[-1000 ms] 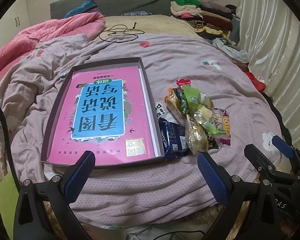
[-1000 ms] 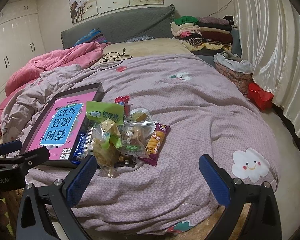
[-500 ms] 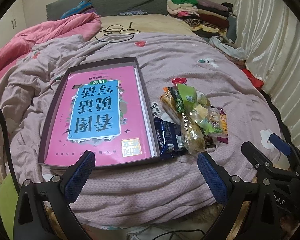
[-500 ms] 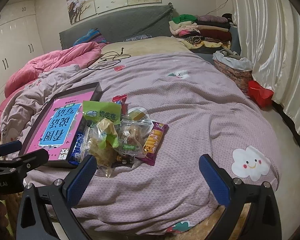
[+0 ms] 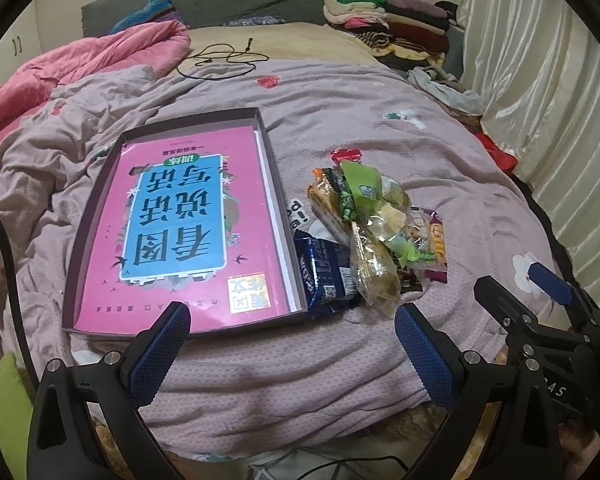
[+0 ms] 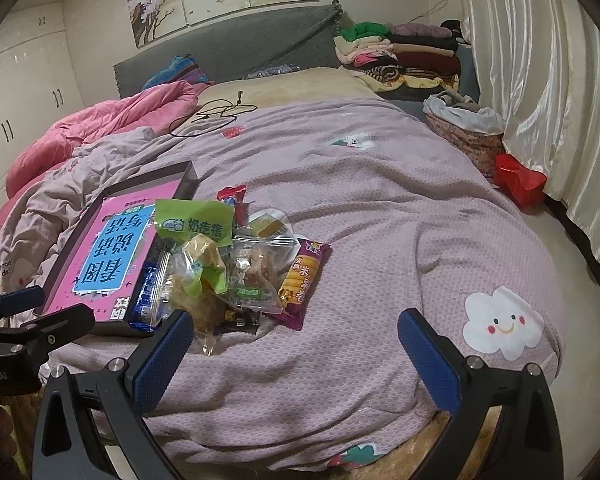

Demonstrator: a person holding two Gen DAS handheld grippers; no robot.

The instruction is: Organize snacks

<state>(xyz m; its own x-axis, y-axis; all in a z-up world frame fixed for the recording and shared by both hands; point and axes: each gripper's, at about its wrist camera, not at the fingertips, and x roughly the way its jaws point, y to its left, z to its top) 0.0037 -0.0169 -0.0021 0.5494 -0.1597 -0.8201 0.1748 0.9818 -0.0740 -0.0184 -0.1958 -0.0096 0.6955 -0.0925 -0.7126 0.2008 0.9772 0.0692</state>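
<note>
Left gripper [image 5: 288, 330]: blue-padded fingers [image 5: 162, 350] spread wide, holding nothing, hovering above the near edge of the bed. Right gripper [image 6: 294, 338]: fingers [image 6: 428, 354] likewise spread wide, empty, poised just short of the snack pile.

Snack pile [image 6: 236, 260] heaped on the mauve bedspread [image 6: 380, 208], just beside the right wall of a shallow dark box [image 5: 274, 184]. Wrappers crinkled and overlapping, mostly clear plastic with green print. Distinguishable pieces:
- one green-topped bag [image 6: 196, 224], standing highest;
- one purple-and-orange packet [image 6: 304, 280] on the right flank, lying flat;
- one dark blue packet [image 5: 324, 270] touching the box wall;
- one red wrapper [image 6: 232, 196] at the far side;
- one clear bag of pale brown pieces [image 5: 374, 276] nearest the fingers.
Full count not obtainable: several clear bags overlap, and a dark wrapper beneath is mostly covered.

Inside the box: one pink book [image 5: 188, 224] with a blue title panel, lying flat and filling nearly the whole floor. No snacks in the box.

Beyond: one pink quilt [image 5: 100, 56] bunched at the far left, one black cable [image 5: 224, 60] coiled near the head of the bed, one stack of folded clothes [image 6: 400, 52] at the far right, count of garments unclear. Lens rim cuts off both gripper bodies.
</note>
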